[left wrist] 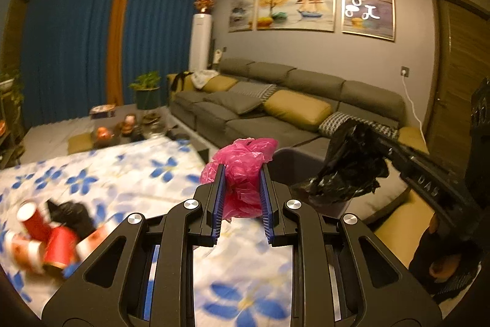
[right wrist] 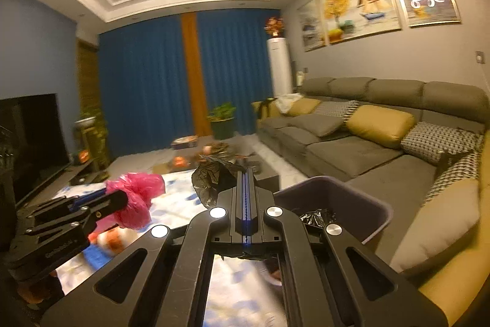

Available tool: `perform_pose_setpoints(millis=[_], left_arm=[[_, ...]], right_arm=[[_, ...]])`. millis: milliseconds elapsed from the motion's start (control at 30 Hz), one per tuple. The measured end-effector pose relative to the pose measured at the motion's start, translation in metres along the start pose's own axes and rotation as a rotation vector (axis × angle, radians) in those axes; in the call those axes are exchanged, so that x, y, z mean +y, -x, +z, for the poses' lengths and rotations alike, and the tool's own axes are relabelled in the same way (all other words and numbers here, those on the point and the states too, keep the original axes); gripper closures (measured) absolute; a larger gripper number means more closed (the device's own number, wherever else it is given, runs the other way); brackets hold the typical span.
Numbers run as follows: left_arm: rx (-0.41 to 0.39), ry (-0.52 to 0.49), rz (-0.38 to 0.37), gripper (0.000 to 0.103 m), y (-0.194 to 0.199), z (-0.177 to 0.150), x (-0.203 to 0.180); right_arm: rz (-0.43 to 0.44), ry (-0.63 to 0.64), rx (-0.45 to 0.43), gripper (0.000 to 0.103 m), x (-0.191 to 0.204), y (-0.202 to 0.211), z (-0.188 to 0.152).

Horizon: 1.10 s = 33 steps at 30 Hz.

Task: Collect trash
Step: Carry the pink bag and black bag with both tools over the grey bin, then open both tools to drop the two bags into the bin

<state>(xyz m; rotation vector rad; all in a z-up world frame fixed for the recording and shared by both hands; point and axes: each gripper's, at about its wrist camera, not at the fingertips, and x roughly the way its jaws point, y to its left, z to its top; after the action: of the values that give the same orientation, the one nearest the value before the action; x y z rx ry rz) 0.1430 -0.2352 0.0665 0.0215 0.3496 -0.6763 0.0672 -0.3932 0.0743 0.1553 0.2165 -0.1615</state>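
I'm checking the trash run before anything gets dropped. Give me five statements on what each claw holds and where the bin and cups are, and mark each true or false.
1. The left claw is shut on a pink plastic bag. True.
2. The right claw stands wide open and empty. False: its jaws are closed on a black plastic bag.
3. The dark trash bin stands beside the grey sofa. True.
4. The red paper cups are already in the bin. False: they lie on the floral cloth.
5. The bin is completely empty. False: something dark and crumpled already lies inside.
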Motion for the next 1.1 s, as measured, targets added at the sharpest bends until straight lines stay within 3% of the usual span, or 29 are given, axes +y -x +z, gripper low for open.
perform_pose_setpoints(millis=[367, 1100], left_arm=[[0.032, -0.016, -0.08, 0.083, -0.087, 0.009, -0.032], [0.089, 0.006, -0.14, 0.082, -0.151, 0.005, -0.039]], right_arm=[[-0.08, -0.052, 0.019, 0.102, -0.048, -0.035, 0.001], [-0.121, -0.064, 0.057, 0.102, -0.059, -0.059, -0.007]])
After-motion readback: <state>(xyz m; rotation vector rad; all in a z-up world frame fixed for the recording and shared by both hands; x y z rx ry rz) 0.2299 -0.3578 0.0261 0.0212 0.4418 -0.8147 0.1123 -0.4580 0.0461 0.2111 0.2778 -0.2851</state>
